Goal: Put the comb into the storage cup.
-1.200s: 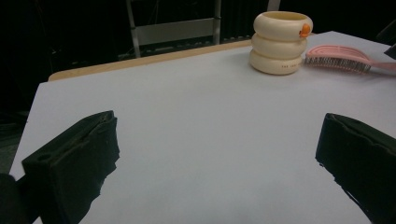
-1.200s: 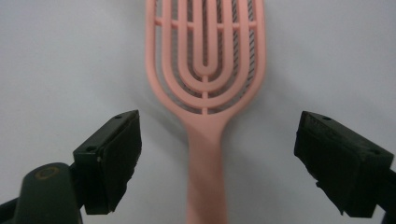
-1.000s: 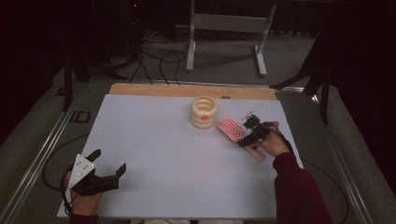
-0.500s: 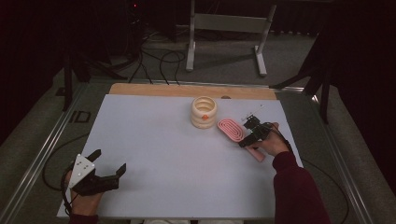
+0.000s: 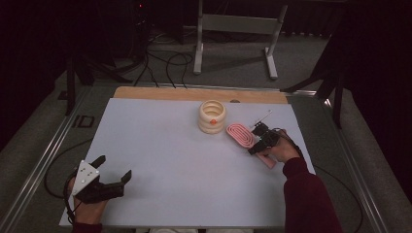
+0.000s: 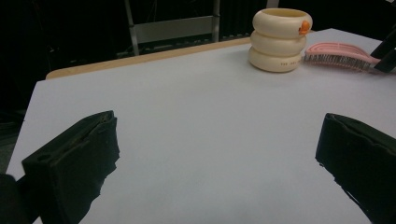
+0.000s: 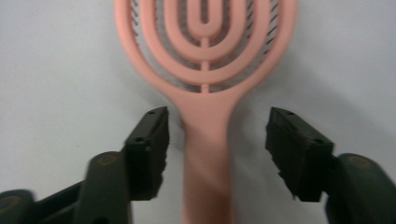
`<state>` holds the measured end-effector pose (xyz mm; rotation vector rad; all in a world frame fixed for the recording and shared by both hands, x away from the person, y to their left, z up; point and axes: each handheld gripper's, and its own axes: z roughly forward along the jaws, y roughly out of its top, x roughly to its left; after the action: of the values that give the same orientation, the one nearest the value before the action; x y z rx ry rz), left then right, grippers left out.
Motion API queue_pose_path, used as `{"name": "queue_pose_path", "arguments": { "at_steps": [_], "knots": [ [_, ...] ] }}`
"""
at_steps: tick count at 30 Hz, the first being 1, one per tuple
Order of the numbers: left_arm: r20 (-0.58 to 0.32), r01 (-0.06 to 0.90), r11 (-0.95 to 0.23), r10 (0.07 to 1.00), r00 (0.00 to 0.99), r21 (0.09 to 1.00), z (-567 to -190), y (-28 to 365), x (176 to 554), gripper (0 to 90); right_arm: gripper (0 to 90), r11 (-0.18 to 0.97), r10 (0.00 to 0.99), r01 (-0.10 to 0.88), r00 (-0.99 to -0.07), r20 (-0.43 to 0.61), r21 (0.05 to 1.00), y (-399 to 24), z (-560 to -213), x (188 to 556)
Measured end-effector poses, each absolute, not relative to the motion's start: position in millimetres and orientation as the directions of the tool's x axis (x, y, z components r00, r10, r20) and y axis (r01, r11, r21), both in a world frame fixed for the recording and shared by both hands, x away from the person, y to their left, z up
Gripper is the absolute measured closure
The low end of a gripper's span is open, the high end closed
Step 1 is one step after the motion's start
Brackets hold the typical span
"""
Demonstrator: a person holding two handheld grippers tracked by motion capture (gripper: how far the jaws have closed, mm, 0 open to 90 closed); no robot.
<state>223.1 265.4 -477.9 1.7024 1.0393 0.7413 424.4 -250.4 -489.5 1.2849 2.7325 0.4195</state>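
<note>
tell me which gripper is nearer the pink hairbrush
Right. The right gripper straddles the pink hairbrush handle, jaws just closing but not yet touching; the left gripper sits far off at the table's near-left corner.

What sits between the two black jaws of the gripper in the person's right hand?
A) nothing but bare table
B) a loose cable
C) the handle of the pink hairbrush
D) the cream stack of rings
C: in the right gripper view the pink hairbrush lies with its handle running down between the jaws of the right gripper; these have just been closing, with gaps on both sides of the handle.
</note>
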Motion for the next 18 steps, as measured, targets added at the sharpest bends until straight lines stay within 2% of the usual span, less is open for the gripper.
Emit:
{"name": "queue_pose_path", "arguments": {
  "at_steps": [1,7,8,9,18],
  "knots": [
    [0.013,0.302,-0.166,0.893,0.45,0.939,-477.9,265.3,223.1,0.0,48.9,0.609,0.764,0.741,-0.643,0.041,0.284,-250.1,-490.1,424.4],
    [0.012,0.305,-0.167,0.893,0.45,0.938,-478.5,264.9,223.5,0.0,53.9,0.611,0.759,0.743,-0.648,0.063,0.275,-249.1,-491.3,424.4],
    [0.012,0.306,-0.167,0.893,0.45,0.937,-478.5,264.8,223.5,0.0,58.7,0.616,0.756,0.743,-0.651,0.071,0.262,-246.2,-493.1,424.1],
    [0.012,0.306,-0.167,0.892,0.451,0.937,-478.5,264.8,223.6,0.0,59.9,0.62,0.754,0.74,-0.654,0.064,0.261,-245.7,-493.2,424.1],
    [0.011,0.306,-0.166,0.892,0.451,0.937,-478.8,263.9,223.9,0.0,66.8,0.627,0.751,0.734,-0.658,0.048,0.261,-244.9,-493.3,424.1]
  ]
}}
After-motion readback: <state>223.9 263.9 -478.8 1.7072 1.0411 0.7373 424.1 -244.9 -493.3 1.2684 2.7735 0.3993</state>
